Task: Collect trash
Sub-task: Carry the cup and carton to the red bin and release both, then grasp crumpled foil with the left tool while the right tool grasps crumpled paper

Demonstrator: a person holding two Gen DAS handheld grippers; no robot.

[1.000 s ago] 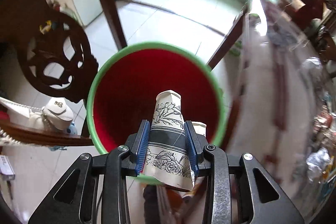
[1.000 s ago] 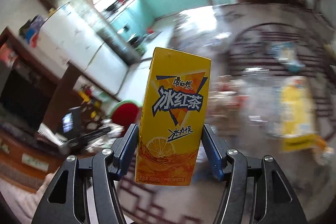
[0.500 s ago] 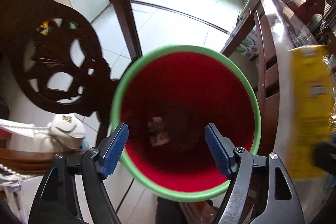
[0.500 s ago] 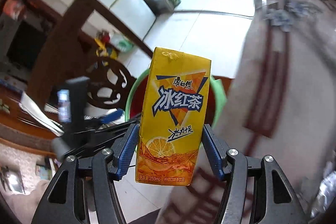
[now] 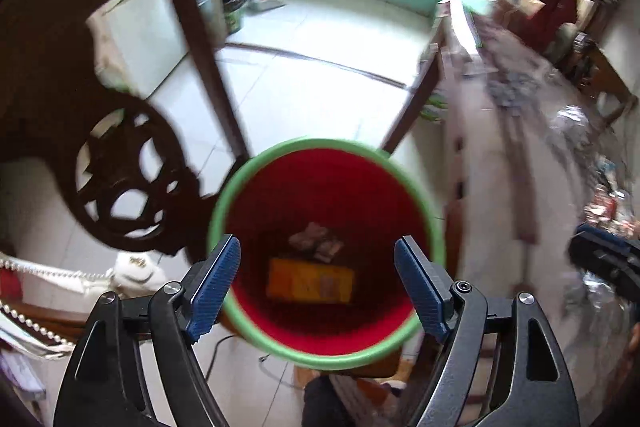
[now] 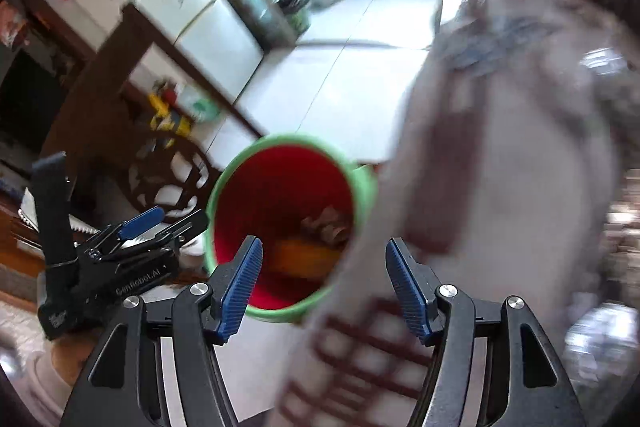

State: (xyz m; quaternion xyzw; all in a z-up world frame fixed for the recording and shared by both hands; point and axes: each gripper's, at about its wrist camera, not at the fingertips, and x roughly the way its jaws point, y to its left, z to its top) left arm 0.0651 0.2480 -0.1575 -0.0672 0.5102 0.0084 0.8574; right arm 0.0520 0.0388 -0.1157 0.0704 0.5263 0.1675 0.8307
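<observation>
A: What fills the lower centre of the left wrist view?
B: A red bin with a green rim, seen from above between the blue pads of the left gripper. Its jaws stand wide apart, holding nothing.

A: And what lies inside the bin?
B: A yellow drink carton lies flat on the bottom, toward the lower part of the opening. Just above it in the frame sits a crumpled paper cup, too dim to show any detail.

A: How does the right wrist view present the same things?
B: The bin appears at centre, partly behind the left pad of the right gripper, whose jaws are likewise wide and empty. The carton shows as an orange-yellow band low in the bin, the cup beside it to the upper right. The left gripper stands at the left edge of the frame, beside the bin.

A: What surrounds the bin?
B: A carved dark wooden chair back on the left, pale floor tiles above, and a blurred bench with a patterned cloth on the right.
</observation>
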